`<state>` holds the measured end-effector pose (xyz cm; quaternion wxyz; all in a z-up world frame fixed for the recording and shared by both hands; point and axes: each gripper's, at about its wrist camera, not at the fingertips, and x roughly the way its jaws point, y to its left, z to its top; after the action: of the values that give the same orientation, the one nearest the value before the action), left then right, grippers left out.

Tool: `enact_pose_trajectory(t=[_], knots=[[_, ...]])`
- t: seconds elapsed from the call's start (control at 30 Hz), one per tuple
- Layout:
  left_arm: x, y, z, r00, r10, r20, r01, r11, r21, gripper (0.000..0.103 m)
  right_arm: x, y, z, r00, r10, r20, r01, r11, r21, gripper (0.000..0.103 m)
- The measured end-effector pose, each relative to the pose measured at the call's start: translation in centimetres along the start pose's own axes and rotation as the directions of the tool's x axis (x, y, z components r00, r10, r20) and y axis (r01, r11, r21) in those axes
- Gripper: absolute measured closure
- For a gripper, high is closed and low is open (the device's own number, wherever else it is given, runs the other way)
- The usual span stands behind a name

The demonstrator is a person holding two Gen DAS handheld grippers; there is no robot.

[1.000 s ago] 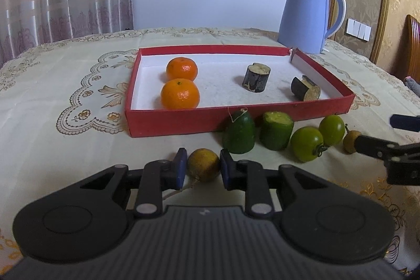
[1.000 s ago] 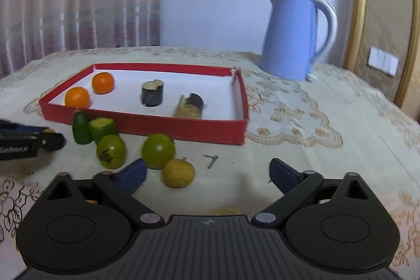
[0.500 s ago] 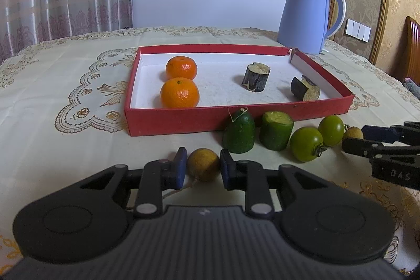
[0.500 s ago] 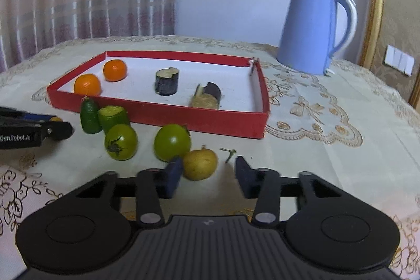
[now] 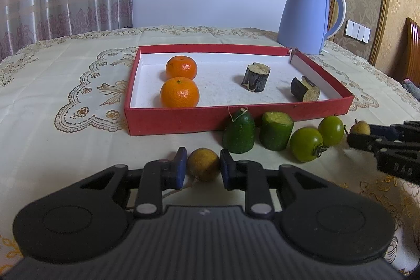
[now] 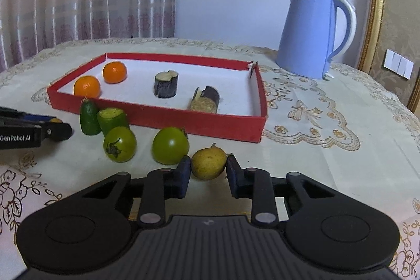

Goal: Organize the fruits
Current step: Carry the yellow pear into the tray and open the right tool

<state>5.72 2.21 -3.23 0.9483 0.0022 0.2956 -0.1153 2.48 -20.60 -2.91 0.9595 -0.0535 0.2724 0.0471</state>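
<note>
My left gripper is shut on a small yellow-brown round fruit that rests on the tablecloth in front of the red tray. My right gripper is shut on a second yellow fruit, also on the cloth. Two oranges and two dark eggplant pieces lie in the tray. Two cucumber pieces and two green tomatoes line the tray's front wall. In the left wrist view the right gripper shows at the far right, holding its yellow fruit.
A light blue kettle stands behind the tray's right corner. The table carries a cream embroidered cloth. Pink curtains hang at the back left. A gold-framed wall panel and a wooden chair back are on the right.
The right gripper's jaws went from wide open to shut around the yellow fruit, having shifted toward it. The left gripper kept still, holding its fruit.
</note>
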Motion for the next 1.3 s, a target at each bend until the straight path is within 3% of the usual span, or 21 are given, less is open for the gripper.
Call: enact_pose_trajectory(t=[0.3, 0.53, 0.73, 0.97, 1.3], knots=[[0.0, -0.1, 0.0, 1.0, 0.001, 0.0, -0.001, 1.0, 0.001, 0.079, -1.1, -0.3, 2.4, 0.998, 0.011, 0.063, -0.012, 1.0, 0.013, 0.074], [0.0, -0.1, 0.0, 1.0, -0.002, 0.0, 0.002, 1.0, -0.002, 0.079, 1.1, 1.5, 5.5, 0.996, 0.044, 0.083, -0.039, 0.998, -0.054, 0.074], [0.0, -0.1, 0.0, 1.0, -0.005, -0.002, 0.005, 1.0, -0.004, 0.079, 3.6, 2.8, 7.1, 0.995, 0.073, 0.062, -0.068, 0.995, -0.073, 0.074], [0.0, -0.1, 0.0, 1.0, -0.009, -0.002, 0.009, 1.0, -0.01, 0.079, 6.8, 3.9, 7.3, 0.995, 0.096, -0.029, -0.098, 0.992, -0.083, 0.074], [-0.1, -0.1, 0.0, 1.0, -0.008, -0.003, 0.008, 1.0, -0.009, 0.079, 10.0, 3.4, 7.4, 0.993, 0.047, -0.105, -0.055, 0.996, -0.071, 0.074]])
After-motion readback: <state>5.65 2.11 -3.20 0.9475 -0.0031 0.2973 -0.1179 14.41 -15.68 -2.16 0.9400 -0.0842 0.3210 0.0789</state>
